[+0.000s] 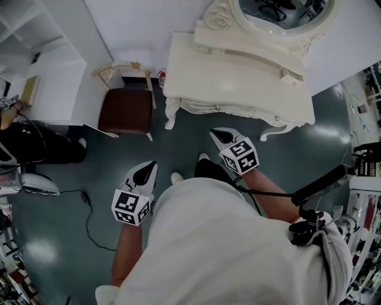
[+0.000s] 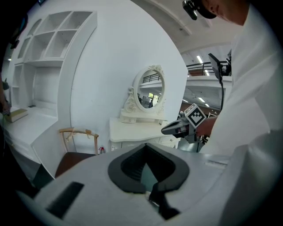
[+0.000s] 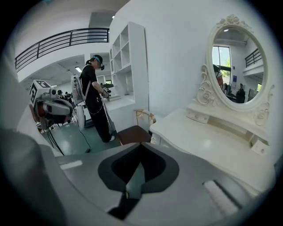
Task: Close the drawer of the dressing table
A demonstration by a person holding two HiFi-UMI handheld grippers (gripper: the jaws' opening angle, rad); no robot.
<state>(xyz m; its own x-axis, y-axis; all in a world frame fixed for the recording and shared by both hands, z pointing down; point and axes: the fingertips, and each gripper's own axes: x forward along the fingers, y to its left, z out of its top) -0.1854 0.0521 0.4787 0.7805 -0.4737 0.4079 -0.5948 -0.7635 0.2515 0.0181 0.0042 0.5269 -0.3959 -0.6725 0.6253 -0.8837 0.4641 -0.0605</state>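
Observation:
The white dressing table [image 1: 238, 77] with its oval mirror [image 1: 280, 15] stands against the wall ahead of me. Its drawer front [image 1: 216, 108] has small knobs and looks flush under the tabletop. My right gripper [image 1: 219, 136] is shut and empty, a short way in front of the table's front edge. My left gripper [image 1: 150, 168] hangs lower and to the left over the floor, its tips together with nothing held. The left gripper view shows its own jaws [image 2: 146, 145], the table [image 2: 132, 130] and the right gripper [image 2: 167, 129]. The right gripper view shows shut jaws [image 3: 140, 145] beside the tabletop [image 3: 212, 145].
A wooden chair with a brown seat [image 1: 125, 110] stands left of the table. White shelving [image 1: 36, 59] lines the left wall, where a person in black [image 3: 95, 97] works. A cable [image 1: 89, 214] trails on the floor, and equipment racks [image 1: 363, 196] stand at the right.

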